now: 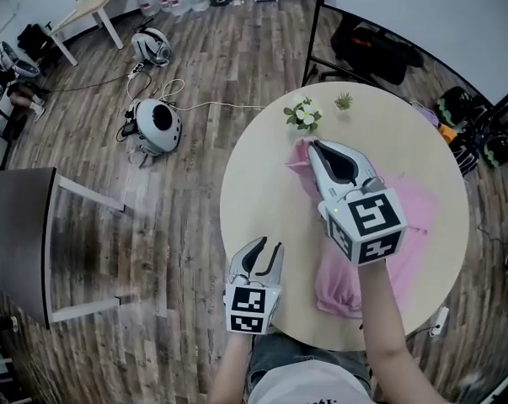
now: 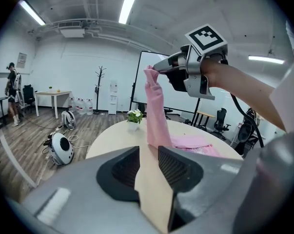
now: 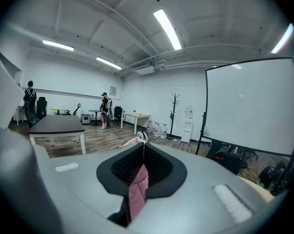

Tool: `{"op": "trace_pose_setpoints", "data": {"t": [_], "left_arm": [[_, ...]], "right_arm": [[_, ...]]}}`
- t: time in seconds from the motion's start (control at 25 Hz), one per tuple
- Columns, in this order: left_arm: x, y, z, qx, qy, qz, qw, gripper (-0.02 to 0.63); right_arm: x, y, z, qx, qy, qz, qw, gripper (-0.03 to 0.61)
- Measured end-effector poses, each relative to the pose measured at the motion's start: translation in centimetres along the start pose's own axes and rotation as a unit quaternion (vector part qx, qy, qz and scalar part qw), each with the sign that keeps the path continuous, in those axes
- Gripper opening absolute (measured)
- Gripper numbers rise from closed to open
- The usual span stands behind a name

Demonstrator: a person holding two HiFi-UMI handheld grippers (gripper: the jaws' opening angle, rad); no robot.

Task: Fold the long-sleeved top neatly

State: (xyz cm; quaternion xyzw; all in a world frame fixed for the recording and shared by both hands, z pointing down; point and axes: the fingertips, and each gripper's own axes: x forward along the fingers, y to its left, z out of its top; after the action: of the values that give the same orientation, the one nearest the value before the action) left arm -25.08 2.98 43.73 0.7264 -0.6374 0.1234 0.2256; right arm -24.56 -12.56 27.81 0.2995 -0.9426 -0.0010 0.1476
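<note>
Pink top [image 1: 414, 217], one end held up off the round bench [image 1: 254, 192].
Right gripper [image 1: 314, 146], centre of the head view: jaws together, clamped on a narrow strip of the top, probably a sleeve, which hangs taut to the bench. The rest of the top lies crumpled at centre right. Left gripper [image 1: 266, 247], lower centre at the bench edge: jaws apart, nothing between them, clear of the cloth. Containers: flower pot [image 1: 303, 114], upper centre, holding white blooms, just beside the raised strip; a smaller pot [image 1: 344, 101] to its right, holding a green sprig. Risks, as judged: the bite looks thin, so the strip may slip free. With nothing pinning the body, a pull could drag the whole top, and a swinging strip could tip the flower pot.
</note>
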Motion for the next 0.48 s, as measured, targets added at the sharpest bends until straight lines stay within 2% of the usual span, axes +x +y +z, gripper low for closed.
{"op": "trace_pose_setpoints", "data": {"t": [0.48], "left_arm": [[4.9, -7.5, 0.8, 0.045, 0.02, -0.096, 0.9942, 0.12]], "right_arm": [[-8.0, -12.2, -1.8, 0.008, 0.007, -0.125, 0.992, 0.034]]}}
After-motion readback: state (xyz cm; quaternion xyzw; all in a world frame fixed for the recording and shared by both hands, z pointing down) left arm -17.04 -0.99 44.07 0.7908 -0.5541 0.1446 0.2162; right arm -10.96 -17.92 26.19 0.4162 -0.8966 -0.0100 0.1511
